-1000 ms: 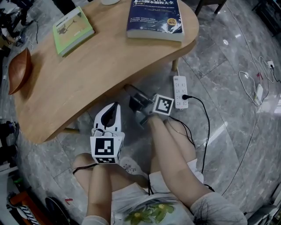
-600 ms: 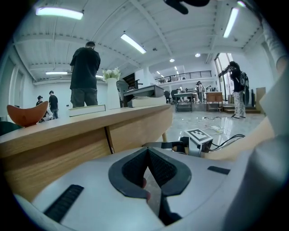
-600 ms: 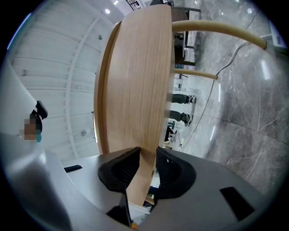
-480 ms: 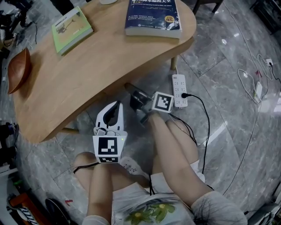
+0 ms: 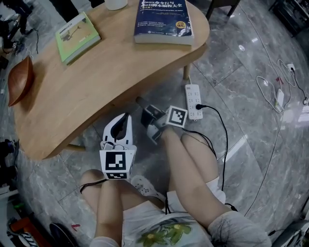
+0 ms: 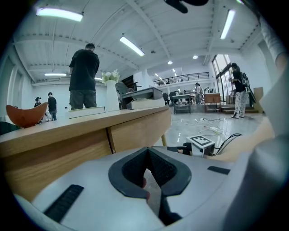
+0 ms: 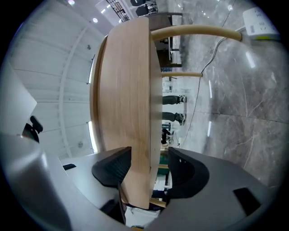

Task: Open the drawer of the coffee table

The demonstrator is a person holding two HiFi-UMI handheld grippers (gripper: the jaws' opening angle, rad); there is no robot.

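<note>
Grasping step: the right hand-held gripper (image 7: 146, 170), jaws just spreading, straddles the drawer front (image 7: 128, 90). Next it should pinch and pull. The left hand-held gripper (image 6: 148, 158) is pressed together.

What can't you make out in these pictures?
Drawer: head view, hidden beneath the coffee table top; no handle shows anywhere.
White cup: head view, cut off by the top edge.
Blue book: head view, cover print too small to read.
</note>
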